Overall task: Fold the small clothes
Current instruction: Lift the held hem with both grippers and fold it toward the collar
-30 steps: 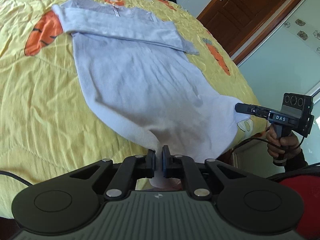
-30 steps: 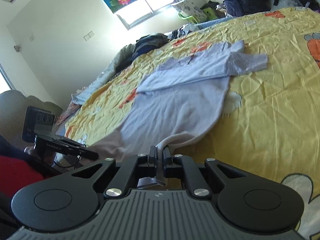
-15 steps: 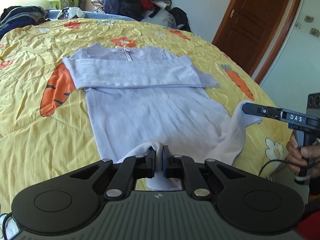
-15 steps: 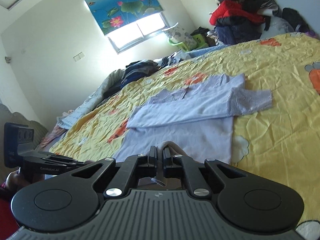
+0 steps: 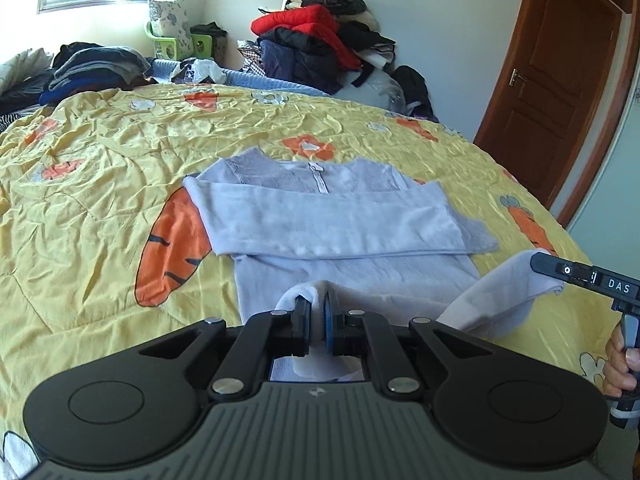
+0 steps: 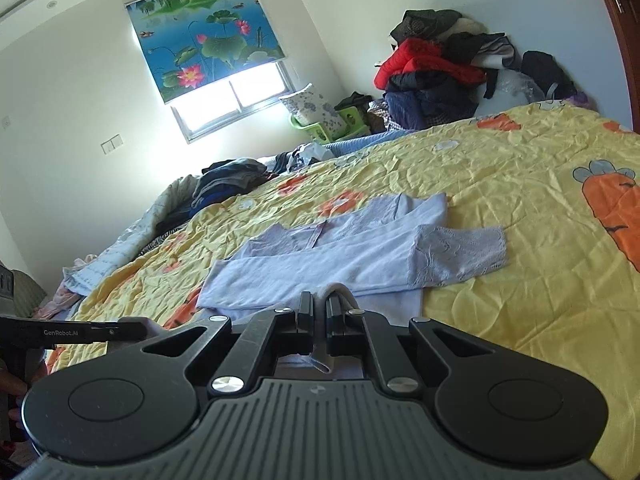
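A crinkled yellow quilt (image 5: pixel 100 208) with orange carrot prints covers the bed. On it lies a soft lavender knit sweater (image 5: pixel 332 224), lace at yoke and cuff, sleeves folded across the chest. Its hem is lifted at both corners: the left gripper (image 5: pixel 318 320) is clamped on one corner, the right gripper (image 6: pixel 319 320) pinches the other. "DAS" reads on the right gripper, "GenRobot.AI" on the left.

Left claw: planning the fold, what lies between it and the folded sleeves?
Only the sweater's own body; left wrist view shows nothing else before the folded sleeves.
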`<control>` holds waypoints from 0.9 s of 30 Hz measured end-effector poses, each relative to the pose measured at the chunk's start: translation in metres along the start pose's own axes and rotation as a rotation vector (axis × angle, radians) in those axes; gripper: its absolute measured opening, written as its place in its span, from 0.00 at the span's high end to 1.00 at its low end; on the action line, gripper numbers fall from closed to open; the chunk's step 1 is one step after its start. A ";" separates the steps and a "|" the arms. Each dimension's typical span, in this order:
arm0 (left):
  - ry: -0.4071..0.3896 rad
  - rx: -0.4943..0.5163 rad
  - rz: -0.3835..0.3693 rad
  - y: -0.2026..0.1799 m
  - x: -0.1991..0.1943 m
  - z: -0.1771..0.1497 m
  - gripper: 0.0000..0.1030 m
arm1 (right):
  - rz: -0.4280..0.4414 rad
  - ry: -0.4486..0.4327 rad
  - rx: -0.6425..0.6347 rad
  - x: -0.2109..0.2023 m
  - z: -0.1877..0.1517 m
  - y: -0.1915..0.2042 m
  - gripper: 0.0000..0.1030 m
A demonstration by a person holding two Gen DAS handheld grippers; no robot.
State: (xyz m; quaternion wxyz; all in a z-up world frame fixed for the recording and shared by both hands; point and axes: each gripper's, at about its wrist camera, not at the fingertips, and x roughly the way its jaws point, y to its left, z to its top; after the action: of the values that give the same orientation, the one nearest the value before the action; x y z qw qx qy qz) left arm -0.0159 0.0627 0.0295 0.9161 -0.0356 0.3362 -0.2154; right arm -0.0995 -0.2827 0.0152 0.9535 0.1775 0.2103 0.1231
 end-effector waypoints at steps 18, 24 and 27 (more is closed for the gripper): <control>0.002 -0.006 0.072 0.001 0.032 0.017 0.93 | -0.074 -0.014 -0.015 0.036 0.007 -0.006 0.90; -0.010 0.001 0.084 0.002 0.035 0.025 0.93 | -0.071 -0.020 -0.011 0.040 0.013 -0.007 0.90; -0.018 0.006 0.094 0.001 0.039 0.030 0.93 | -0.072 -0.025 -0.014 0.045 0.017 -0.007 0.90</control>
State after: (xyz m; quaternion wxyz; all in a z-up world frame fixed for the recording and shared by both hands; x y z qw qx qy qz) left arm 0.0299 0.0443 0.0288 0.9283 -0.0188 0.3286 -0.1731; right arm -0.0512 -0.2802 0.0108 0.9611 0.1645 0.2037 0.0881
